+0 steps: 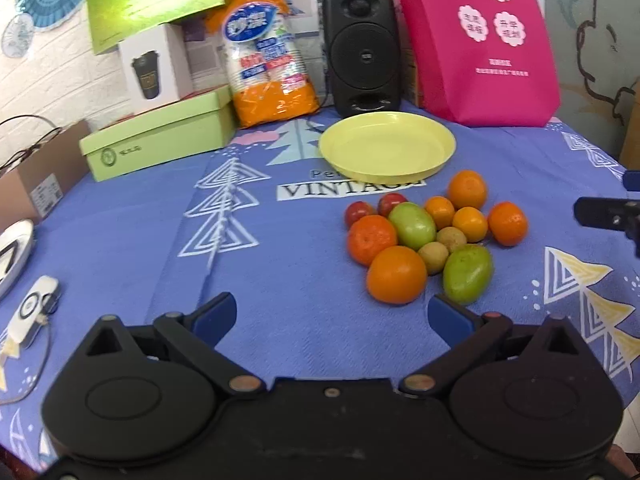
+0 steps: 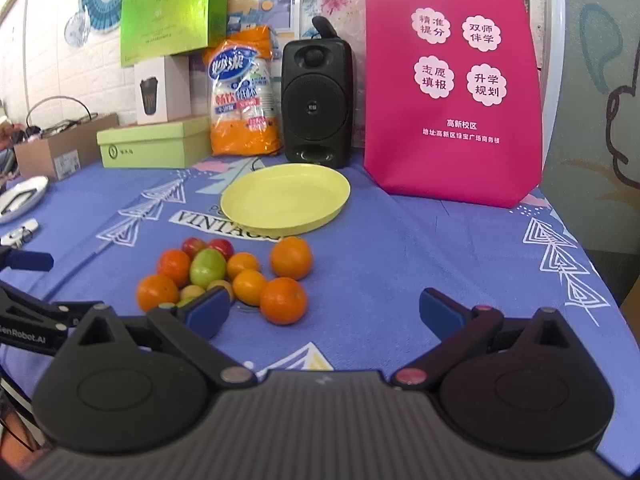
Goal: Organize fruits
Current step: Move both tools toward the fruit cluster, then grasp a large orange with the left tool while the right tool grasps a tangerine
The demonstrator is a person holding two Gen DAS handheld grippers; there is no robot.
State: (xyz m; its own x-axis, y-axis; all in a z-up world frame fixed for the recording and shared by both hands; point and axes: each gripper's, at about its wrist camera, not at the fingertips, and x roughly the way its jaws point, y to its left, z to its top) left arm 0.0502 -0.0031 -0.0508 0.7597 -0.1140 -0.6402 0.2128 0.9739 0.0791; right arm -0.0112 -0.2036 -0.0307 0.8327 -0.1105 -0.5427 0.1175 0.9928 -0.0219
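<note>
fruit pile: cluster of round orange citrus, two green oval mango-like fruits, two small red fruits, small tan round fruits, all loose on the blue printed tablecloth (image 1: 120, 240), just in front of the round pale-yellow plastic plate (image 1: 387, 148); plate holds nothing yet.
front orange (image 1: 397, 275): nearest the left gripper, touching neighbours; looks firm, smooth-skinned, likely light and prone to roll; round, no long axis; pinch across the widest middle.
near green fruit (image 1: 467, 274): egg-shaped, long axis tilted up-right toward the plate; probably firm but bruisable; grip across the short width.
middle green fruit (image 2: 207, 267): wedged among oranges, long axis roughly toward the plate; hard to reach until the outer fruits are gone, I judge.
right-side orange (image 2: 283, 300): outermost, free side open, easiest first take.
left gripper (image 1: 331, 314): jaws spread wide, nothing held, hovering short of the pile.
right gripper (image 2: 325, 310): jaws spread, nothing held, left finger overlapping the pile edge in view.
risk: nudging one fruit may scatter the rest.
</note>
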